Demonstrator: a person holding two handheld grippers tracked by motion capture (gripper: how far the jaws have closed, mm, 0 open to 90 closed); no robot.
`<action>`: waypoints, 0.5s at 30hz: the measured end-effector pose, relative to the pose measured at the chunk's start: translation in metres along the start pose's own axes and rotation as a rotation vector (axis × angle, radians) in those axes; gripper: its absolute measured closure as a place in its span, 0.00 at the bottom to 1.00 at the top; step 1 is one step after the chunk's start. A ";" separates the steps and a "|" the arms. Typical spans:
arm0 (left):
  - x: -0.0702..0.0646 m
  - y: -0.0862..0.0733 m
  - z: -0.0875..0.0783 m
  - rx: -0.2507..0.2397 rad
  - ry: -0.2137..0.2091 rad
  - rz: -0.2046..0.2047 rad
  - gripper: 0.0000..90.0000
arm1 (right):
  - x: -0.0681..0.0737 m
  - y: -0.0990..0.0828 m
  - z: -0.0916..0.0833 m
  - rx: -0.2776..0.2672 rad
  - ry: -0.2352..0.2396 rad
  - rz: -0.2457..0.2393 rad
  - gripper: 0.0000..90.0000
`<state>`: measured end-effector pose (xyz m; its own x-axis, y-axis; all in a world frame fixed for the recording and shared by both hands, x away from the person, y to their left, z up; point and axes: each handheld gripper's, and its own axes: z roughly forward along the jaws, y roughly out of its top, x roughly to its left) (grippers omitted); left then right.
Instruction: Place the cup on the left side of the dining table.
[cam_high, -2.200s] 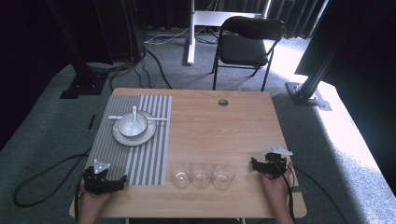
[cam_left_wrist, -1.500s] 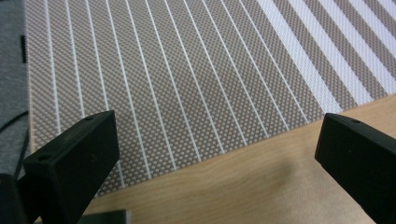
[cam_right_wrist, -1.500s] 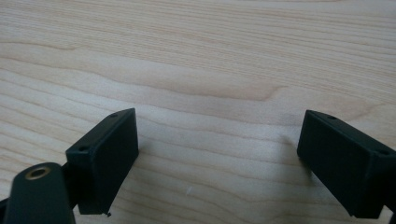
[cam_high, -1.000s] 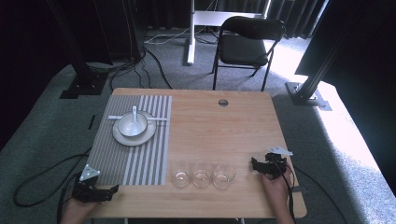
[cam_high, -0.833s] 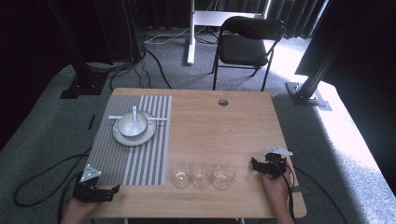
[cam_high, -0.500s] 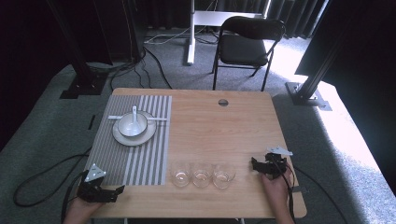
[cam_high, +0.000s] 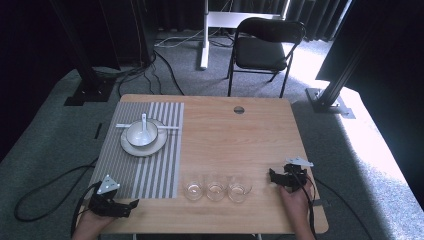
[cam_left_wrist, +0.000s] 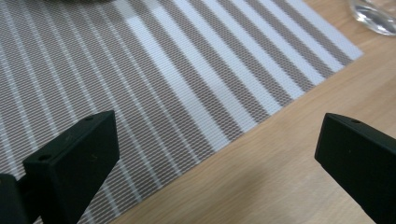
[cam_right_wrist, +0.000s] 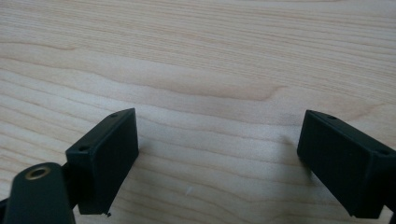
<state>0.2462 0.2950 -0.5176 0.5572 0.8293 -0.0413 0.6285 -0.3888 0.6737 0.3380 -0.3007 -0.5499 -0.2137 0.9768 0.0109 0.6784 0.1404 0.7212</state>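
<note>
Presently the three glasses (cam_high: 216, 189) stand in a row near the table's (cam_high: 260, 130) front edge, between both grippers; the right gripper (cam_high: 274, 177), jaws wide and empty, sits nearer than the left gripper (cam_high: 131, 206), likewise wide, at the placemat's (cam_high: 150, 170) front corner.

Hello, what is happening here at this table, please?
A person sits at a wooden table with a two-jaw gripper in each hand. Neither holds anything. The left gripper is open, at the near corner of the striped placemat. The right gripper is open above bare wood, to the right of three empty glasses in a row. On the mat stands a bowl with a spoon on a plate, untouched.
</note>
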 end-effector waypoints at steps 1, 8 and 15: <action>-0.001 0.001 0.001 0.006 -0.007 0.008 0.00 | 0.000 0.000 0.000 0.000 0.000 0.001 0.13; -0.009 0.011 0.005 -0.004 -0.031 0.032 0.00 | 0.000 0.000 0.000 0.000 0.000 0.001 0.13; -0.016 0.016 0.007 -0.014 -0.052 0.053 0.00 | 0.000 0.000 0.000 0.000 0.000 0.000 0.13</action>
<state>0.2511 0.2730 -0.5112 0.6171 0.7857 -0.0431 0.5902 -0.4259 0.6858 0.3381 -0.3007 -0.5499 -0.2136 0.9769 0.0112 0.6786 0.1401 0.7210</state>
